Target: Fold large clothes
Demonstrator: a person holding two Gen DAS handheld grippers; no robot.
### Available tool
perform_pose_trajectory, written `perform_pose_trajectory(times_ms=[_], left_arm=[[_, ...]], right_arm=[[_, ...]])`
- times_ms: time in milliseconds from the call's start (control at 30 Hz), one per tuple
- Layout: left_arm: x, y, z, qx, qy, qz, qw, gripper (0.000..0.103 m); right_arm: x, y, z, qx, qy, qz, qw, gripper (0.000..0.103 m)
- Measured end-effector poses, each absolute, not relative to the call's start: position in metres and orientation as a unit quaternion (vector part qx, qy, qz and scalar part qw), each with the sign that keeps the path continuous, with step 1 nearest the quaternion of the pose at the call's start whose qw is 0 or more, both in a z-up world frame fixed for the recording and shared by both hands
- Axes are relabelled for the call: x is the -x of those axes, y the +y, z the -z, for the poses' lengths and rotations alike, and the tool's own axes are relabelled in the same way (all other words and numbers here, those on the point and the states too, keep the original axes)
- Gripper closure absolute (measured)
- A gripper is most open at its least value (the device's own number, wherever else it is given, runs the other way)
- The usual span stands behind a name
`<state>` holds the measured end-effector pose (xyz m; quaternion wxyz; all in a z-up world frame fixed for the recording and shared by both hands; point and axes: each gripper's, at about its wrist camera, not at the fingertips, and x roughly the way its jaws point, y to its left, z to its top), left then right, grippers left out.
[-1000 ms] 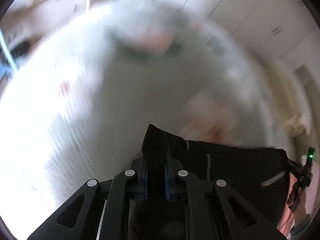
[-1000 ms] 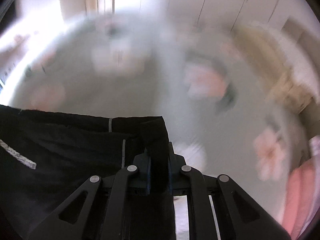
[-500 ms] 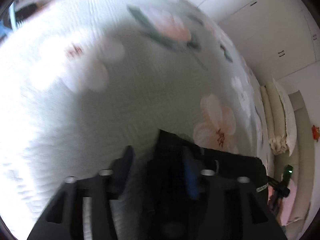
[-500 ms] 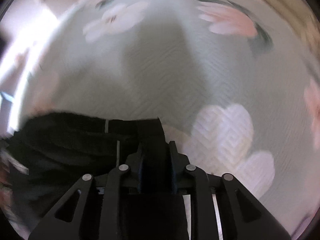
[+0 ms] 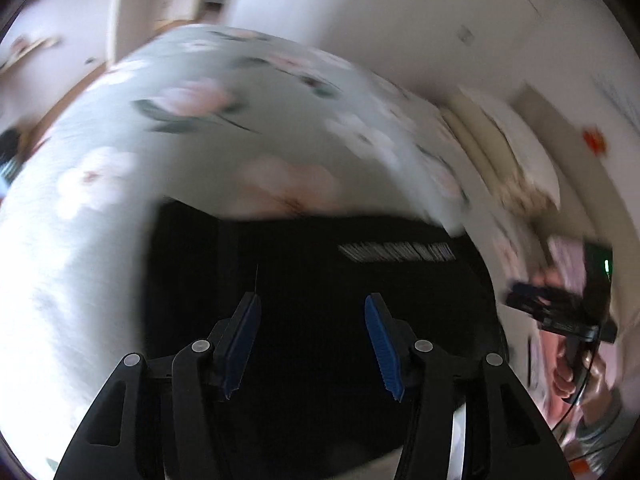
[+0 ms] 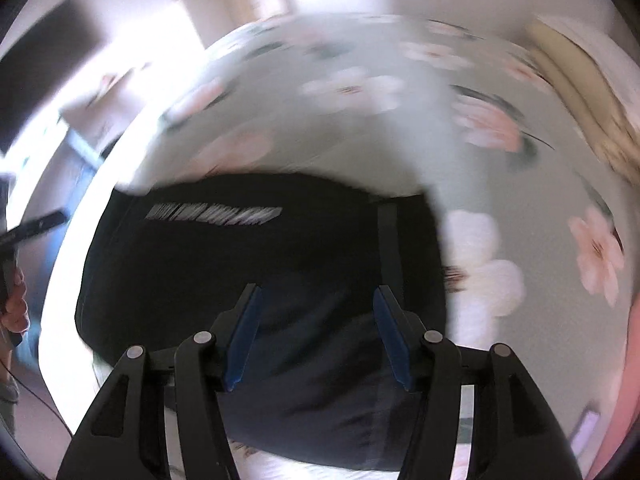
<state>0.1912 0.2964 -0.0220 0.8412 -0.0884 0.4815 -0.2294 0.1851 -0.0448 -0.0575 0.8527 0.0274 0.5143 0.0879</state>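
Blue-padded fingers [image 5: 244,340] of the left gripper [image 5: 312,300] stand roughly half apart with nothing clamped between them; dark cloth shows below the gap, clear of both pads. On the right gripper [image 6: 316,292] the fingers [image 6: 390,340] are widening at this instant — likewise with no fabric pinched, only seen beneath.

Black garment [image 5: 320,288] — the task's item — lies flat on a pale green bedspread [image 5: 200,152] printed with pink and white blossoms. From the left wrist view it fills the lower centre, a pale strip of lettering [image 5: 396,252] running across its upper right part and a faint vertical seam near its left edge. In the right wrist view the same garment [image 6: 240,264] appears as a folded dark block with the lettering [image 6: 214,214] toward its upper left and a grey stripe [image 6: 388,240] running down its right side.

At the right margin of the left wrist view, the right gripper [image 5: 560,316] and the person's hand [image 5: 564,376] holding it are visible beside the garment's edge. Cream pillows [image 5: 516,152] lie at the far end of the bed. Both views are smeared by motion blur, so fine fabric detail cannot be read.
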Motion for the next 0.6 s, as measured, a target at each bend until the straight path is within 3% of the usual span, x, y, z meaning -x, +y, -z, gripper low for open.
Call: perform_pose_trajectory(times_ms=[133,267,467,600], left_arm=[[-0.164,0.227,0.077,0.031,0.526,0.207,0.824,0.047],[-0.165,0.22,0.123,0.037,0.527,0.173,0.831,0.044],[-0.17,0.222,0.115,0.034,0.525,0.175,0.833,0.043],[-0.176,0.228,0.084,0.067,0.515,0.194,0.832,0.043]], right_arm=[[-0.18,0.011,0.109,0.012,0.536,-0.108,0.837,0.048],[-0.184,0.023,0.165,0.019,0.556,-0.094,0.826,0.047],[-0.183,0.024,0.172,0.011,0.547,-0.088,0.832,0.047],[-0.191,0.006,0.145,-0.049,0.56,-0.115,0.819,0.046]])
